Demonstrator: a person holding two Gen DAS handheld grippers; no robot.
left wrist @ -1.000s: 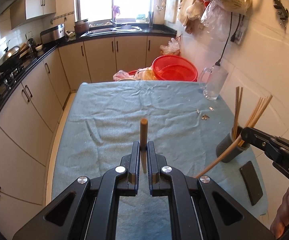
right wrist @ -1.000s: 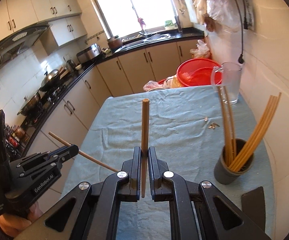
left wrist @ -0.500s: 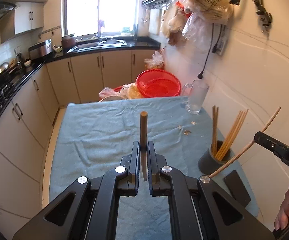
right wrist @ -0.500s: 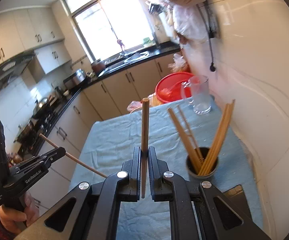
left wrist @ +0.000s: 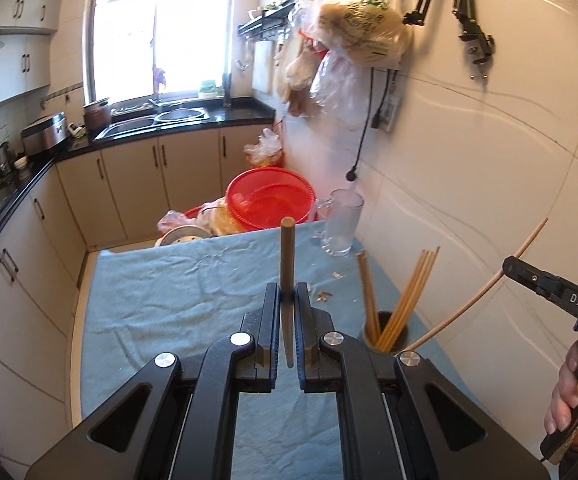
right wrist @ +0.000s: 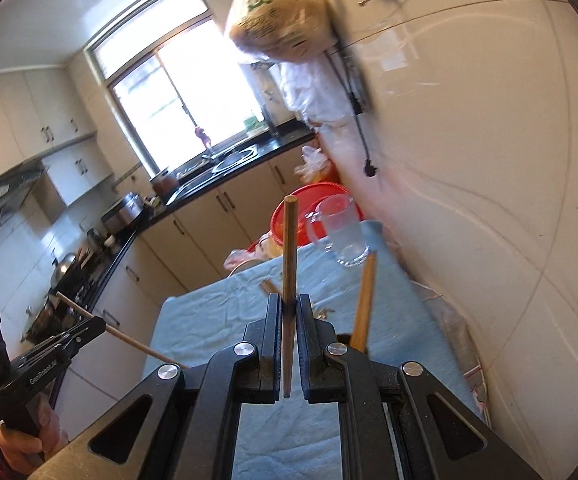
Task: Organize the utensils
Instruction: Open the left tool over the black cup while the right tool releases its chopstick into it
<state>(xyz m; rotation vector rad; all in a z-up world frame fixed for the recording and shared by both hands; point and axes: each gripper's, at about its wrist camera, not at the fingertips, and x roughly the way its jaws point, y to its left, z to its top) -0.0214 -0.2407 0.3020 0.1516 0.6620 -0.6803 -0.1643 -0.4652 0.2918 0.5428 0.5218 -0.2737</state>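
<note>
My left gripper (left wrist: 288, 298) is shut on a brown chopstick (left wrist: 287, 256) that sticks up between its pads, above the blue cloth (left wrist: 193, 292). To its right a grey cup (left wrist: 385, 334) holds several bamboo chopsticks (left wrist: 409, 292). My right gripper (right wrist: 288, 306) is shut on another brown chopstick (right wrist: 289, 248), just left of that grey cup (right wrist: 347, 338), whose sticks (right wrist: 365, 300) lean upward. In the left wrist view the right gripper (left wrist: 507, 266) hangs right of the cup with a pale chopstick (left wrist: 485, 294) slanting down toward it. The left gripper (right wrist: 99, 324) shows at lower left in the right wrist view.
A glass mug (left wrist: 343, 222) stands at the cloth's far right corner, with small crumbs (left wrist: 323, 296) nearby. A red basin (left wrist: 269, 200) and bags lie beyond the table. White wall (left wrist: 489, 160) runs close along the right; cabinets (left wrist: 29, 240) line the left.
Both grippers have risen and tilted, still shut on their chopsticks. The right one swung toward the cup by the wall. The cup now sits closer to both views' centres.
</note>
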